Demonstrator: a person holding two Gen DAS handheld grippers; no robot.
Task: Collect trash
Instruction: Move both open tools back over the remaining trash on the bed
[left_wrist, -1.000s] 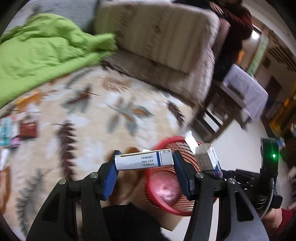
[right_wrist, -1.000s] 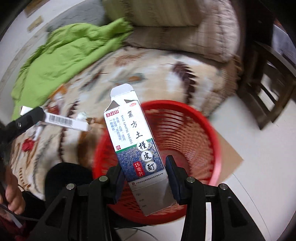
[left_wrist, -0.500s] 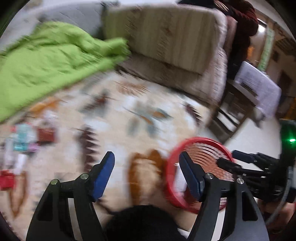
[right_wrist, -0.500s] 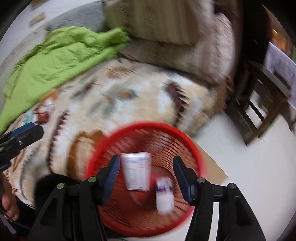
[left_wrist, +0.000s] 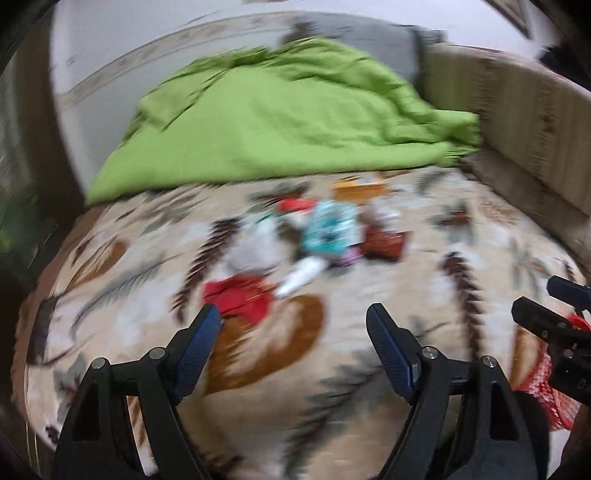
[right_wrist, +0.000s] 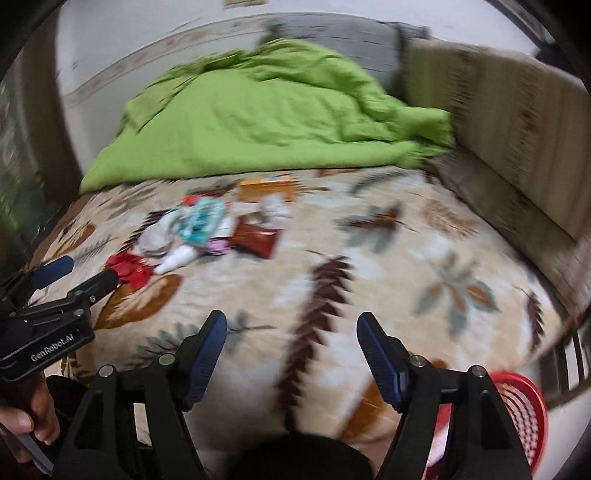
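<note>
A blurred pile of trash lies on the leaf-patterned bedspread: a teal packet, a white tube, a red wrapper, a dark red packet and an orange box. My left gripper hangs just short of the red wrapper, its jaws opening and nothing between them. My right gripper is further right over bare bedspread, its jaws also opening and empty. The red mesh basket sits low at the right edge.
A crumpled green quilt covers the far part of the bed. A striped beige cushion runs along the right side. A hand grips the left tool. Dark wooden chair bars stand past the basket.
Both grippers held boxes over the red basket, then let them drop in. Both have swung left over the bed toward the trash pile, jaws wider and empty.
</note>
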